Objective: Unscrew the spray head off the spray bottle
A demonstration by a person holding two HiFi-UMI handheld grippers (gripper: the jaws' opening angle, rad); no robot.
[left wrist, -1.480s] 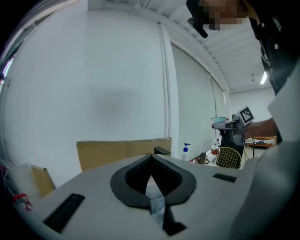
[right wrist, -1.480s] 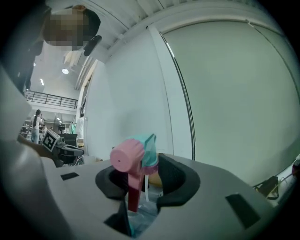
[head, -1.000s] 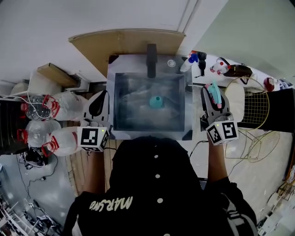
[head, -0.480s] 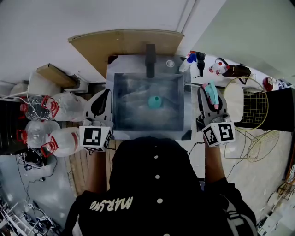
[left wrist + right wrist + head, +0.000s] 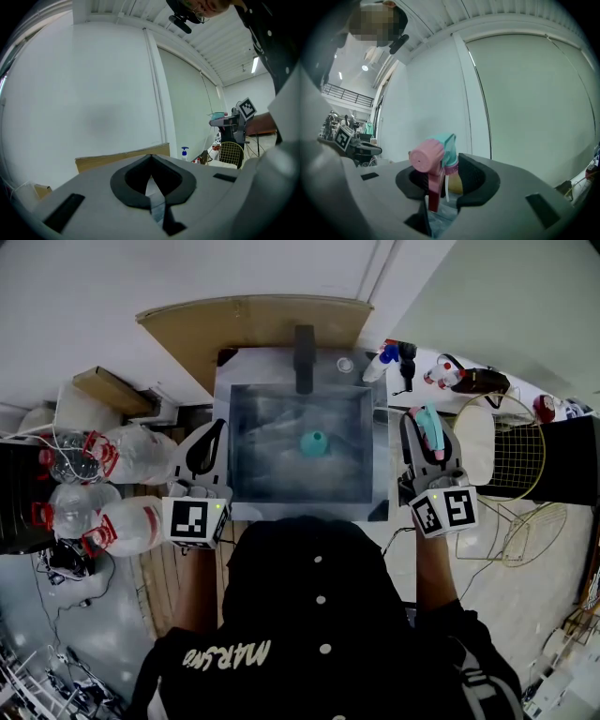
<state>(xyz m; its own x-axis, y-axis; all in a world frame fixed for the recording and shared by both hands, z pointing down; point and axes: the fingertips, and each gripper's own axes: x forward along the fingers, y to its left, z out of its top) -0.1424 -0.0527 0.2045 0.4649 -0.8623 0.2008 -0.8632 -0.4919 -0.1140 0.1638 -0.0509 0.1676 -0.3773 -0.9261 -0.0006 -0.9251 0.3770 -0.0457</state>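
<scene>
My right gripper (image 5: 425, 420) is right of the steel sink (image 5: 379, 457), shut on a spray head (image 5: 428, 427) with a pink nozzle and a teal body. In the right gripper view the spray head (image 5: 434, 157) stands up between the dark pads of the right gripper (image 5: 440, 165), its thin tube hanging down. A teal object (image 5: 314, 443) lies in the sink basin; I cannot tell if it is the bottle. My left gripper (image 5: 217, 427) hangs at the sink's left side, shut and empty. In its own view the left gripper (image 5: 151, 158) has its jaws closed together.
A black faucet (image 5: 304, 360) rises at the back of the sink. Small spray bottles (image 5: 390, 359) stand at the back right. Large water jugs with red handles (image 5: 111, 457) lie to the left. A wire basket chair (image 5: 517, 461) is at the right, a cardboard sheet (image 5: 251, 326) behind.
My right gripper has drifted slightly left with the spray head still in it. The left gripper has barely moved.
</scene>
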